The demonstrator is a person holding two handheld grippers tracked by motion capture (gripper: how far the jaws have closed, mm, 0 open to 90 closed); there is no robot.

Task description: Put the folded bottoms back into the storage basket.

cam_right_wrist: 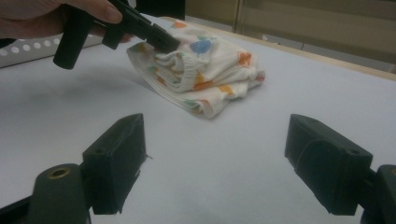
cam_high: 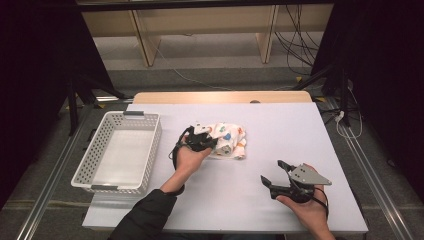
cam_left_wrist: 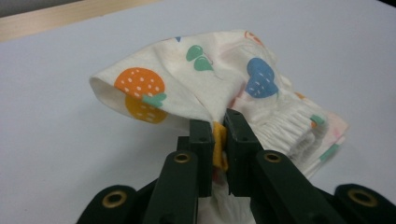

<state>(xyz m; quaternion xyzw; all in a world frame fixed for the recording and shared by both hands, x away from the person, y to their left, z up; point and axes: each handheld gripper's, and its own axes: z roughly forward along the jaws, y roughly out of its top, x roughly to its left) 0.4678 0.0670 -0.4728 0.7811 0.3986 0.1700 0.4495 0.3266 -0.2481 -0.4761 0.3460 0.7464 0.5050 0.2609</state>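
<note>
A folded white cloth point(cam_high: 231, 140) printed with coloured fruit shapes lies near the middle of the table. My left gripper point(cam_high: 212, 143) is shut on its left edge; in the left gripper view the cloth point(cam_left_wrist: 187, 79) bunches up between the jaws of that gripper point(cam_left_wrist: 219, 135). Farther off, in the right gripper view, the same cloth point(cam_right_wrist: 205, 70) shows with the left gripper point(cam_right_wrist: 166, 42) pinching it. My right gripper point(cam_high: 274, 176) rests open at the front right of the table, its jaws wide apart with nothing between them point(cam_right_wrist: 215, 168).
A white perforated basket point(cam_high: 90, 172) stands empty at the table's left side. The table point(cam_high: 280, 125) has a pale lavender top with a wooden strip at its far edge. Cables and furniture legs lie on the floor beyond.
</note>
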